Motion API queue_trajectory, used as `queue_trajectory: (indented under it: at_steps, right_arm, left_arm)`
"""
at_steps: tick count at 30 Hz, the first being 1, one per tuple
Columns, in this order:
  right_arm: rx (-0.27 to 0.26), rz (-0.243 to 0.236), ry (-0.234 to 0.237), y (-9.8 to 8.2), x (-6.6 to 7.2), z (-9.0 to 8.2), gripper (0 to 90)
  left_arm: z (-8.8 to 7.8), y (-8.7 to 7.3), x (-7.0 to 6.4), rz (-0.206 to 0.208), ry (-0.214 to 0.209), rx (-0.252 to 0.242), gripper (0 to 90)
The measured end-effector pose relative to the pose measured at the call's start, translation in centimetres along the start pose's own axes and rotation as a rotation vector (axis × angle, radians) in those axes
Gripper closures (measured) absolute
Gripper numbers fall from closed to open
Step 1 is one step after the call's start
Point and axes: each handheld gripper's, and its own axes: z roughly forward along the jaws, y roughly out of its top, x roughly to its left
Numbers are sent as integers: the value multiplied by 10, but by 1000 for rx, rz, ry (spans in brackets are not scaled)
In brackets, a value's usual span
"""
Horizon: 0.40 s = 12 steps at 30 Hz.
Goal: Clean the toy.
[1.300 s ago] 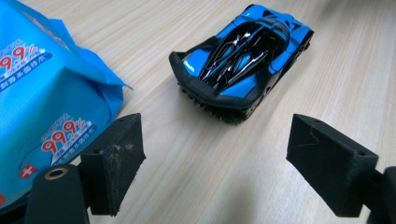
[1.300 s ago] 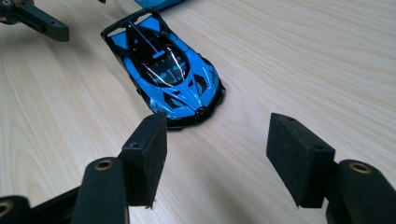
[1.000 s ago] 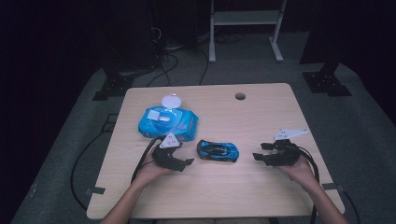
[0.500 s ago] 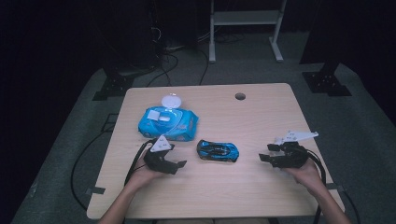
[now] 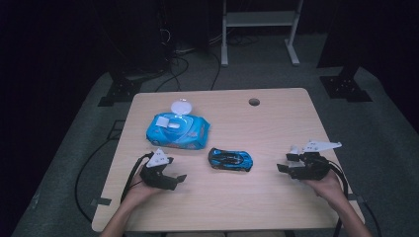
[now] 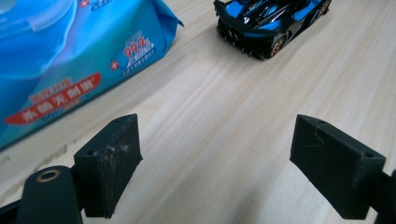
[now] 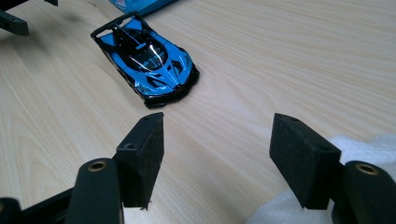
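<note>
At centre of the high view, slightly below mid-frame, the blue toy car [image 5: 230, 160] lies on the wooden table [image 5: 276, 123], untouched, with both tools well apart from it. The left gripper [image 5: 170, 178] sits at lower left, w/ its jaws spread and nothing between them; vs. a second ago it has slid left and down in the frame, away from the car, which then lay just beside it. The right gripper [image 5: 285, 163] rests at lower right, jaws likewise apart and empty, and has hardly shifted. The car hasn't moved between frames. In the left gripper view the car's rear [image 6: 268, 23] shows at upper right, beyond the gap, and the blue wet-wipe pack [image 6: 70, 60] takes the upper left; in the high view that pack [image 5: 177, 131] lies above-left of the car w/ its white lid flipped open. In the right gripper view the car [image 7: 147, 58] sits upper left, nose toward the jaws; something white [image 7: 327, 186] shows at lower right, unclear what. Judgement: the left hand's retreat suggests no grasp is underway; the car looks set down, or the hands are resetting before a fresh approach.
</note>
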Motion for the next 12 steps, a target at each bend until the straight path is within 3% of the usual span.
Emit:
queue_trajectory:
  at_steps: [7, 8, 12]
  right_arm:
    - [-10, 4, -2, -3, 1, -2, 342]
    - [-19, 5, -3, -5, 1, -3, 335]
    - [-49, 12, -9, -10, 1, -5, 323]
  left_arm:
    - [-4, -11, -2, -6, 8, 3, 131]
    - [-6, -14, -2, -28, 12, -9, 119]
    - [-11, -19, -4, -36, 16, -32, 116]
